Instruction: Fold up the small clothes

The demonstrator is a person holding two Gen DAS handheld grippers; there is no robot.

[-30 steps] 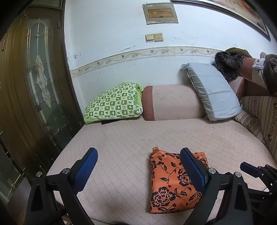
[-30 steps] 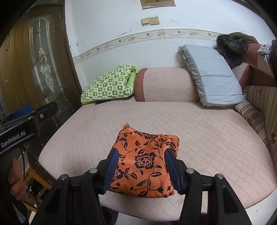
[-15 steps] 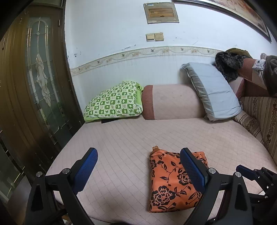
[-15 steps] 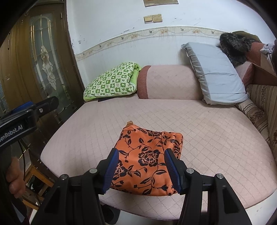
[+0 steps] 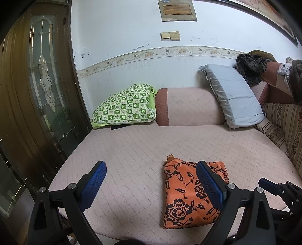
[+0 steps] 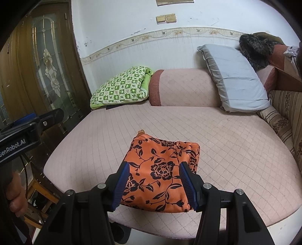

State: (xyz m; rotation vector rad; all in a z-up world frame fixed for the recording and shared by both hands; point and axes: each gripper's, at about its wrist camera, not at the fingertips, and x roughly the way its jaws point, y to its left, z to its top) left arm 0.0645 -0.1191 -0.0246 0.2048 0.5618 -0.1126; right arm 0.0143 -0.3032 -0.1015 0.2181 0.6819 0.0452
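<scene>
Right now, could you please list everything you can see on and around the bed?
Folded garment: one, orange with black flowers, near front edge of mattress.
Mattress: one, pink quilted.
Checked pillow: one, green and white, back left.
Bolster: one, pink with rust end, back middle.
Grey pillow: one, leaning back right.
Furry item: one, dark, far right corner.
Door: one, brown with glass, left.
Wall switches: two, beige.
Left gripper: black, blue pads, open, empty.
Right gripper: same, open above garment.
</scene>
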